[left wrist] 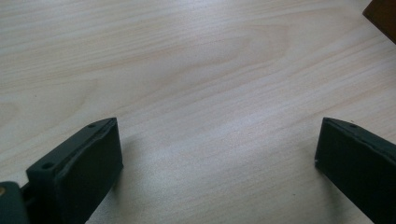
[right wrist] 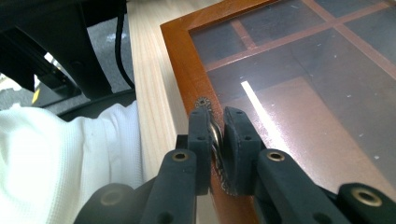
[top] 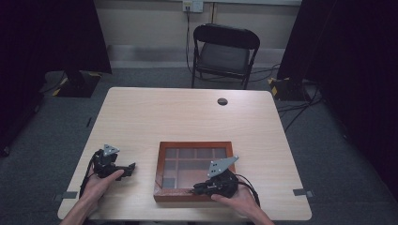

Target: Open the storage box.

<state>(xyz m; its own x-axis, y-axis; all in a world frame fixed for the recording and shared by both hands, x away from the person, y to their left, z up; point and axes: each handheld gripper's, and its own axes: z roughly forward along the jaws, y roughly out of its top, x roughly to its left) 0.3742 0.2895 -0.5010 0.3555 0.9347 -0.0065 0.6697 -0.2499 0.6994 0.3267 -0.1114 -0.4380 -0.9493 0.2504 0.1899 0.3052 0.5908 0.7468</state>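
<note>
Now right hand-held gripper (right wrist: 217, 140) pinches, seemingly, a metal clasp (right wrist: 204, 103); left hand-held gripper (left wrist: 219, 163) gapes empty.

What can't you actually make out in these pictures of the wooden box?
- Small toothed metal clasp on the brown glass-lidded wooden box: right gripper view, mostly covered by the right gripper closed on it.
- Box compartments: reflections on the dark glass hide any contents.
- Box's near edge: high view, behind the right hand.
- Left gripper: open over bare light wooden table; the frame crops its jaws.
</note>
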